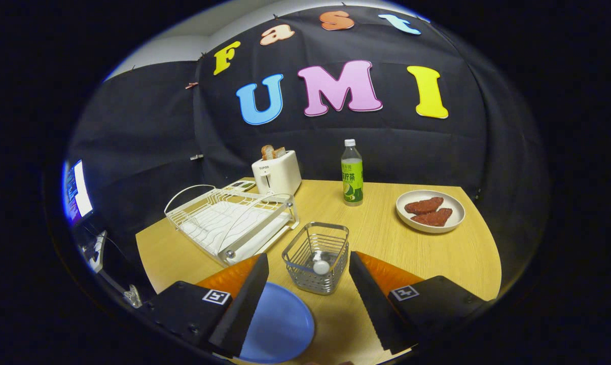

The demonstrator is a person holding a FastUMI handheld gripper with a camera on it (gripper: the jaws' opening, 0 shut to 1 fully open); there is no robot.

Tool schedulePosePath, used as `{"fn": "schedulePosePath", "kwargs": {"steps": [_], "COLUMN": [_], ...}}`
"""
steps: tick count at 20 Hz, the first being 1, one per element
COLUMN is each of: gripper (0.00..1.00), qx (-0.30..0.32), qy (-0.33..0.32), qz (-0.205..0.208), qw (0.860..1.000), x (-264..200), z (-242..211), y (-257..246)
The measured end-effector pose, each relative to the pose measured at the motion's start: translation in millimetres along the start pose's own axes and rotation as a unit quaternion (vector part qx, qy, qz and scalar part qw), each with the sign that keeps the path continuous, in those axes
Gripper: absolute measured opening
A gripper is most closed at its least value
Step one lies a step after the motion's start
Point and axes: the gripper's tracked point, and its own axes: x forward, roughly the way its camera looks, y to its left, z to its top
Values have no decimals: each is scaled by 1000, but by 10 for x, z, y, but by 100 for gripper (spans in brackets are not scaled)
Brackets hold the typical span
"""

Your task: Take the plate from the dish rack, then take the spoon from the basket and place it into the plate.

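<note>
- Gripper view: the gripper (308, 299) hangs above the table (386, 243) with its jaws spread wide and nothing between them but bare wood and the near side of the basket (316, 256).
- The plate (280, 327), blue, lies flat on the table by the left finger, partly under it; the rack (231, 220) beyond stands bare, so the first step looks done.
- The spoon (321, 265) stands in the basket, its white rounded end showing through the wire; the rest of it is hidden, so I cannot tell how it leans.
- The relation that counts: the basket sits just ahead of the fingers and almost on the midline between them, a shade toward the left finger's side of centre.
- The spoon's long axis seems roughly upright, so the jaws would likely have to come down over the rim and close on the end.
- Farther off stand a toaster (276, 172), a bottle (352, 175) and a white dish (430, 211) with two brown pieces.
</note>
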Motion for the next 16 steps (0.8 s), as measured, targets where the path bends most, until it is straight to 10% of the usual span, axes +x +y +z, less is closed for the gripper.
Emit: {"fn": "schedulePosePath", "kwargs": {"steps": [7,16], "gripper": [98,58], "qx": [0,-25], "qy": [-13,-32], "qz": [1,-8], "qw": [1000,999], "x": [405,628], "z": [-38,-49], "y": [-43,-103]}}
